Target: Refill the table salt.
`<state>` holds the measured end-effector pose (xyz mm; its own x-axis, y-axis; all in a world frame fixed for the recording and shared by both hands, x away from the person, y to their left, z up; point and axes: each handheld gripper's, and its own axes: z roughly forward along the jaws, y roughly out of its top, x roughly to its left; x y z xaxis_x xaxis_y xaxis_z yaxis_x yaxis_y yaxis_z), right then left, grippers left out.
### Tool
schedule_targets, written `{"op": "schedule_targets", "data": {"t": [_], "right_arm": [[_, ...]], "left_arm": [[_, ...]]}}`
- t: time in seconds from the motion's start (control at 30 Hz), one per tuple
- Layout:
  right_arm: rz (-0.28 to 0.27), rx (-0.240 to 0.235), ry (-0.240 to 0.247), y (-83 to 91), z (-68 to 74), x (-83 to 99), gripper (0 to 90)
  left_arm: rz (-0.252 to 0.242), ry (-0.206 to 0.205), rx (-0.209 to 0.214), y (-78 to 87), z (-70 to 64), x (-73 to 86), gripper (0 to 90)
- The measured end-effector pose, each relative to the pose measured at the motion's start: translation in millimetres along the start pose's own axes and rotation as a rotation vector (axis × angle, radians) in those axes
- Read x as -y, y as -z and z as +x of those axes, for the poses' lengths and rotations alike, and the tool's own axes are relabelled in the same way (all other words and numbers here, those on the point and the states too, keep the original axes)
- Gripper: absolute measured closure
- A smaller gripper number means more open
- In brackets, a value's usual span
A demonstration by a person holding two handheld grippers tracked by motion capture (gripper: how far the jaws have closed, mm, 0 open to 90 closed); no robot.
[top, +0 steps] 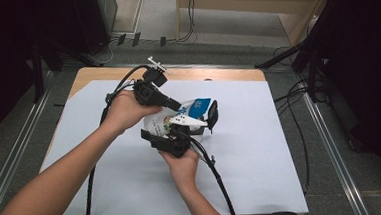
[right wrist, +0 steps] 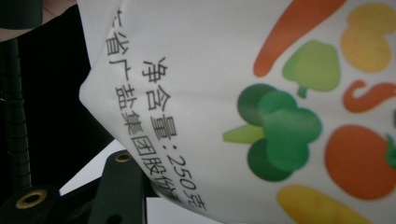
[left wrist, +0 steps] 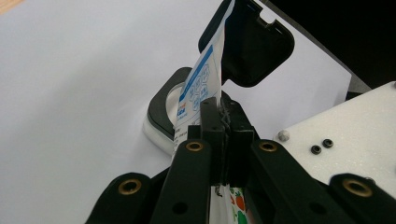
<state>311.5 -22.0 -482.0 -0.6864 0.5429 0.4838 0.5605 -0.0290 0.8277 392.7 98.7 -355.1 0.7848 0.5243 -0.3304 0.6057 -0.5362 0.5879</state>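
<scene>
I'm clamping my left tongs (left wrist: 219, 116) on the top edge of the bag (left wrist: 201, 88), above an open black box (left wrist: 161, 112); my right tongs (top: 177, 133) are under the bag, grip unclear.

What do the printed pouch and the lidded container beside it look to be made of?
The printed pouch looks like thin plastic film: smooth, faintly glossy, creased where the left gripper pinches it. The lidded container seems moulded plastic: white body, matte black rim and lid.
</scene>
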Motion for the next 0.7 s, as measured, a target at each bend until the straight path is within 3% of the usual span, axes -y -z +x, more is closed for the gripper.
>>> {"op": "schedule_targets", "data": {"t": [0.43,0.7], "right_arm": [[0.035,0.045,0.056,-1.2,-2.4,1.7,51.9],[0.044,0.051,0.067,-1.4,-2.4,2.3,51.9]], "left_arm": [[0.003,0.004,-0.007,-0.4,1.7,1.4,90.0],[0.003,0.004,-0.008,-0.3,2.0,2.4,90.0]]}}
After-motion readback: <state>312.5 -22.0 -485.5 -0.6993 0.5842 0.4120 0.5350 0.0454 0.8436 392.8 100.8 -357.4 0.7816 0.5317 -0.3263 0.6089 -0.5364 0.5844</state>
